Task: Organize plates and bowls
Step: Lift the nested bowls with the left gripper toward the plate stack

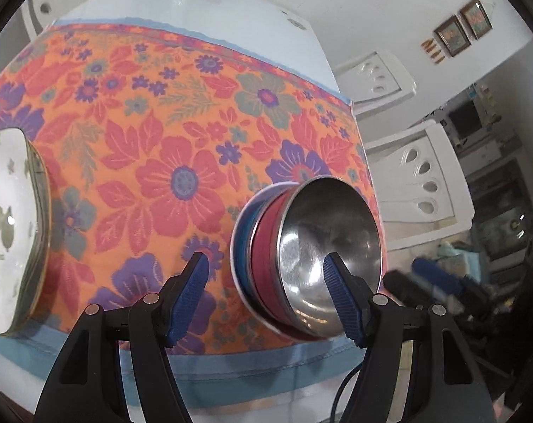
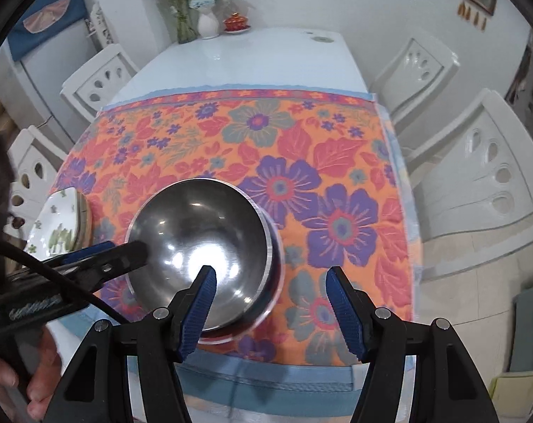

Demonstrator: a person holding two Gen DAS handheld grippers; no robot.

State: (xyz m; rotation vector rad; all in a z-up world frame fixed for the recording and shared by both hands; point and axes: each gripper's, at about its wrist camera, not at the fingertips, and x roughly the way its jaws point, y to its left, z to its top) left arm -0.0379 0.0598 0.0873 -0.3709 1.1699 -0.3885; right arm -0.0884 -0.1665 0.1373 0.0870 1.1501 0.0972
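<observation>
A stack of bowls (image 1: 266, 264) stands near the front edge of the floral cloth, a steel bowl (image 1: 331, 232) on top of red and blue ones. It also shows in the right wrist view (image 2: 199, 243). My left gripper (image 1: 266, 292) is open, its right finger over the stack's rim, its left finger outside. It also shows in the right wrist view (image 2: 111, 252), at the bowl's left rim. My right gripper (image 2: 271, 310) is open, its left finger over the steel bowl's near rim. A stack of white patterned plates (image 1: 5, 229) lies at the left, also seen in the right wrist view (image 2: 60, 225).
The floral cloth (image 2: 301, 162) covers the near half of a white table (image 2: 245, 56). White chairs (image 2: 478, 183) stand along both sides. A vase of flowers (image 2: 208, 21) and a red lidded cup (image 2: 236, 21) stand at the far end.
</observation>
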